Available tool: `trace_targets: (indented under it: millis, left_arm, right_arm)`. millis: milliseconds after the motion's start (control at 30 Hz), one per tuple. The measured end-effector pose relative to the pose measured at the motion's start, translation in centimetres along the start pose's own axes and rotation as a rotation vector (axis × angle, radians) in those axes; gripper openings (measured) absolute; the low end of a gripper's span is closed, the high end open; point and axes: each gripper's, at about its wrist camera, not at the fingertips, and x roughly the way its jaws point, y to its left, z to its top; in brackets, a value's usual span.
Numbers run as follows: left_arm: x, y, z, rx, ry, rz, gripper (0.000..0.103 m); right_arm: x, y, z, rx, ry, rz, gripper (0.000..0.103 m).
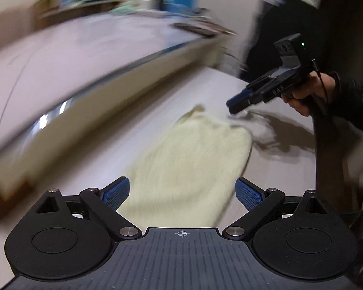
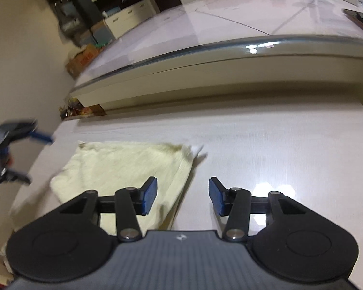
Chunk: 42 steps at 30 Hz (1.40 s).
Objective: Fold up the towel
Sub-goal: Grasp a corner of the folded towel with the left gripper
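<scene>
A pale yellow towel (image 1: 188,164) lies flat and folded on the light wooden table (image 1: 278,169), with a white tag (image 2: 197,148) at its far right corner. My left gripper (image 1: 182,193) hovers over the towel's near end, jaws wide open and nothing between them. In the right wrist view the towel (image 2: 123,164) spreads to the left. My right gripper (image 2: 183,198) stands open above the towel's right edge and touches no cloth. A hand (image 1: 307,94) holds the right gripper (image 1: 232,106) just above the towel's far corner. The left gripper (image 2: 12,133) shows blurred at the far left.
Behind the table (image 2: 278,145) rises a higher counter with a glossy pale top (image 2: 230,24) and a thick cream edge (image 2: 205,72). Cardboard boxes (image 2: 84,58) sit on the floor at the back left. A dark sleeve (image 1: 355,106) and a cable are at the right.
</scene>
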Motion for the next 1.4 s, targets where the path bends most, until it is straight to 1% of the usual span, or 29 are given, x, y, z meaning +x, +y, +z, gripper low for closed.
trace_targets:
  millis: [33, 100, 167, 233, 267, 333, 367, 433, 500, 533, 567, 700, 867, 1000, 1100, 1133, 1233, 1300, 1333, 1367, 1400]
  left_arm:
    - [0.6, 0.3, 1.0, 0.036, 0.001, -0.025, 0.097]
    - [2.2, 0.5, 3.5, 0.166, -0.03, -0.093, 0.097]
    - [3.8, 0.5, 5.5, 0.279, -0.038, -0.159, 0.097]
    - [5.7, 0.5, 7.1, 0.357, -0.012, -0.194, 0.097]
    - [7.1, 0.7, 8.1, 0.392, 0.015, -0.221, 0.097]
    - [9.4, 1.2, 9.5, 0.427, 0.067, -0.277, 0.097]
    - [11.0, 1.7, 10.4, 0.433, 0.107, -0.319, 0.097]
    - [13.1, 2.4, 11.7, 0.413, 0.156, -0.375, 0.096]
    - [15.6, 3.0, 12.8, 0.386, 0.21, -0.445, 0.093]
    - [16.5, 3.2, 13.1, 0.39, 0.226, -0.462, 0.088]
    - [17.6, 3.2, 13.5, 0.399, 0.249, -0.475, 0.087]
    - [20.9, 3.1, 14.2, 0.426, 0.315, -0.501, 0.086]
    - [23.2, 3.0, 14.4, 0.444, 0.382, -0.537, 0.078]
    - [23.8, 2.8, 14.7, 0.462, 0.408, -0.557, 0.076]
    - [24.0, 2.7, 14.6, 0.473, 0.427, -0.574, 0.071]
    - [24.1, 2.7, 14.7, 0.475, 0.438, -0.586, 0.064]
    - [24.1, 2.7, 14.9, 0.483, 0.459, -0.599, 0.06]
    - [24.2, 2.6, 15.0, 0.486, 0.476, -0.605, 0.052]
    - [24.3, 2.5, 15.1, 0.487, 0.485, -0.609, 0.046]
    - [24.4, 2.5, 15.1, 0.488, 0.493, -0.613, 0.038]
    - [24.4, 2.4, 15.1, 0.489, 0.497, -0.615, 0.034]
  right_arm:
    - [-0.4, 0.1, -0.7, 0.013, -0.01, 0.004, 0.051]
    - [-1.4, 0.3, -2.2, 0.037, -0.033, 0.011, 0.051]
    - [-2.4, 0.4, -3.6, 0.07, -0.069, 0.019, 0.051]
    - [-2.8, 0.7, -4.6, 0.099, -0.1, 0.025, 0.051]
    - [-3.3, 0.8, -5.4, 0.117, -0.12, 0.026, 0.051]
    - [-3.3, 1.0, -6.0, 0.141, -0.146, 0.027, 0.051]
    - [-3.4, 1.2, -6.5, 0.153, -0.161, 0.026, 0.051]
    - [-3.3, 1.3, -6.9, 0.167, -0.175, 0.028, 0.052]
    - [-3.1, 1.3, -7.4, 0.186, -0.19, 0.034, 0.052]
    - [-3.0, 1.3, -7.4, 0.192, -0.198, 0.033, 0.053]
    - [-2.9, 1.3, -7.5, 0.196, -0.203, 0.033, 0.053]
    - [-2.5, 1.7, -7.0, 0.182, -0.212, 0.035, 0.055]
    - [-2.8, 1.9, -6.7, 0.158, -0.219, 0.03, 0.058]
    - [-3.4, 1.5, -6.9, 0.171, -0.224, 0.035, 0.058]
    - [-3.4, 1.2, -7.1, 0.191, -0.224, 0.04, 0.058]
    - [-3.3, 1.1, -7.2, 0.196, -0.223, 0.041, 0.059]
    - [-3.2, 1.1, -7.3, 0.205, -0.223, 0.046, 0.059]
    - [-3.1, 1.2, -7.3, 0.203, -0.223, 0.046, 0.059]
    - [-3.2, 1.2, -7.4, 0.201, -0.225, 0.044, 0.059]
    - [-3.2, 1.3, -7.4, 0.201, -0.229, 0.043, 0.059]
    - [-3.3, 1.2, -7.4, 0.203, -0.23, 0.042, 0.059]
